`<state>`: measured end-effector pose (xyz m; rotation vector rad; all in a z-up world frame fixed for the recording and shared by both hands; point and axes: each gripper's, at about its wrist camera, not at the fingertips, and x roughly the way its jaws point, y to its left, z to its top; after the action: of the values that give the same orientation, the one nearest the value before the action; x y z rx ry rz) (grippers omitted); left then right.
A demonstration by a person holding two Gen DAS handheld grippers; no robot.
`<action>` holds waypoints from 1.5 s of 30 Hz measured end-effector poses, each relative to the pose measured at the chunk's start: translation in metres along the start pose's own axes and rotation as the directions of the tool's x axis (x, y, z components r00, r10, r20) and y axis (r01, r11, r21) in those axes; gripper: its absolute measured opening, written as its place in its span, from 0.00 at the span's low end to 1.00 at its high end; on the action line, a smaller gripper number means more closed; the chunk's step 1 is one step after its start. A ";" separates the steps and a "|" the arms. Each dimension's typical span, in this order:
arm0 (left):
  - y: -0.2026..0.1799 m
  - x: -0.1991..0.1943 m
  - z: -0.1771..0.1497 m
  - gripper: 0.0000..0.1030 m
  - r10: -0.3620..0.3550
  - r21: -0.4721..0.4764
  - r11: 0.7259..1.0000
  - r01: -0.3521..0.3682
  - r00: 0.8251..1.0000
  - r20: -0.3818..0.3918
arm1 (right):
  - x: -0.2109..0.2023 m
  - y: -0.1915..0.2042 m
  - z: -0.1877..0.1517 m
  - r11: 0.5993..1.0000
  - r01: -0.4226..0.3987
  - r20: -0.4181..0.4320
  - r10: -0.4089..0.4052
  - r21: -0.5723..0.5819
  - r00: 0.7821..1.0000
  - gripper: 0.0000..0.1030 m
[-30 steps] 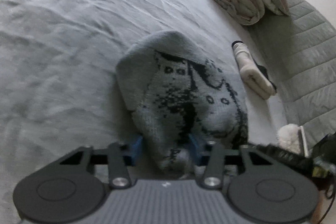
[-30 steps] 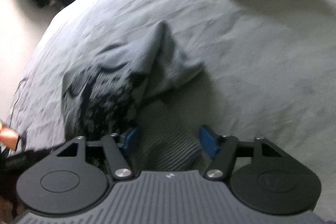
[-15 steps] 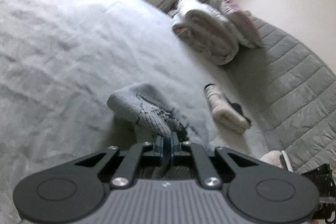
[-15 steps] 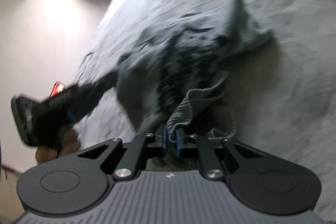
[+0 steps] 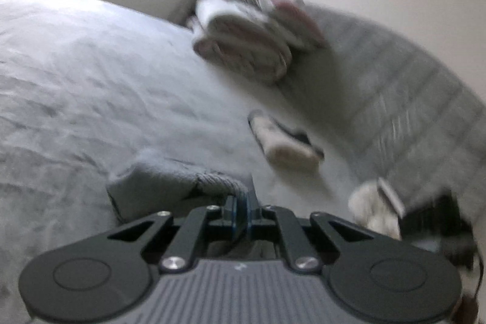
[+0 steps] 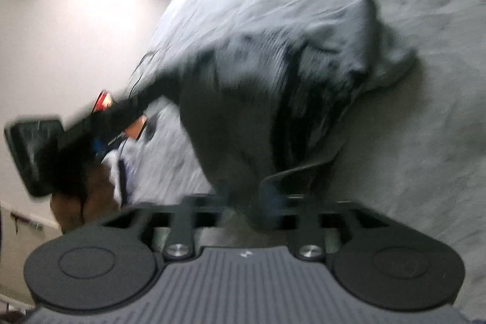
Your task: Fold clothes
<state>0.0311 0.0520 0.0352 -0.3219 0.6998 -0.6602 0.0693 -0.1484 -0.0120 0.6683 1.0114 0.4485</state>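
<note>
My left fingers (image 5: 240,210) pinched tight on the ribbed edge of the grey knit sweater (image 5: 170,184), my right fingers (image 6: 252,202) just spread apart with sweater cloth between them, blurred, sweater draped over the grey bed (image 5: 76,81), folded clothes (image 5: 285,144) beyond.

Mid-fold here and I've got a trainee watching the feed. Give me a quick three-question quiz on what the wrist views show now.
1. True or false: the left gripper is shut on the grey sweater.
2. The cream folded garment lies: A) on top of the sweater; B) on the bed, apart from the sweater; C) in a basket.
3. Fill in: the white-and-pink pile at the bed's far end is folded ___.

Key: 1 true; 2 B; 3 bedding.
</note>
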 end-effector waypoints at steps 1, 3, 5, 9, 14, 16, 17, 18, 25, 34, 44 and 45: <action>-0.002 0.003 -0.005 0.05 -0.009 0.024 1.000 0.009 1.000 -0.029 | -0.002 -0.004 0.004 1.000 0.013 0.020 -0.013 0.008 1.000 0.59; -0.006 0.010 -0.014 0.05 -0.028 0.075 0.997 0.034 0.996 -0.088 | -0.006 -0.011 0.013 0.999 0.041 0.057 -0.043 0.027 0.997 0.59; -0.009 0.016 -0.024 0.05 -0.040 0.111 0.992 0.056 0.989 -0.142 | -0.007 -0.019 0.020 0.996 0.078 0.099 -0.082 0.045 0.992 0.59; -0.015 0.030 -0.048 0.06 -0.040 0.183 0.979 0.088 0.966 -0.255 | 0.008 -0.033 0.038 0.981 0.172 0.162 -0.186 0.092 0.969 0.59; -0.005 0.030 -0.048 0.10 -0.048 0.170 0.980 0.100 0.957 -0.286 | 0.017 -0.052 0.057 0.964 0.221 0.206 -0.249 0.150 0.946 0.59; 0.000 0.017 -0.038 0.31 -0.088 0.146 0.981 0.128 0.963 -0.253 | 0.020 -0.057 0.062 0.960 0.222 0.221 -0.257 0.172 0.941 0.59; 0.003 0.010 -0.032 0.46 -0.111 0.135 0.980 0.145 0.966 -0.233 | 0.021 -0.059 0.065 0.959 0.217 0.232 -0.257 0.184 0.938 0.59; 0.005 0.003 -0.027 0.52 -0.133 0.124 0.979 0.161 0.968 -0.213 | 0.023 -0.061 0.068 0.957 0.214 0.244 -0.259 0.196 0.935 0.59; 0.040 -0.010 0.009 0.60 -0.102 -0.039 0.994 0.099 0.991 -0.082 | 0.029 -0.062 0.079 0.951 0.212 0.349 -0.282 0.224 0.894 0.57; 0.053 0.008 0.019 0.63 0.172 -0.083 0.982 -0.170 0.985 0.022 | 0.032 -0.062 0.070 0.962 0.203 0.390 -0.260 0.181 0.883 0.37; 0.064 0.054 -0.001 0.35 0.300 -0.126 0.944 -0.306 0.952 -0.063 | 0.021 -0.047 0.055 0.977 0.190 0.363 -0.213 0.098 0.907 0.09; 0.061 0.053 -0.004 0.22 0.299 -0.113 0.946 -0.303 0.953 -0.049 | 0.016 -0.046 0.053 0.978 0.188 0.369 -0.209 0.095 0.906 0.08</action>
<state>0.0861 0.0629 -0.0222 -0.3073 0.8015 -0.3337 0.1252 -0.1876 -0.0346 0.6639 0.7167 0.1031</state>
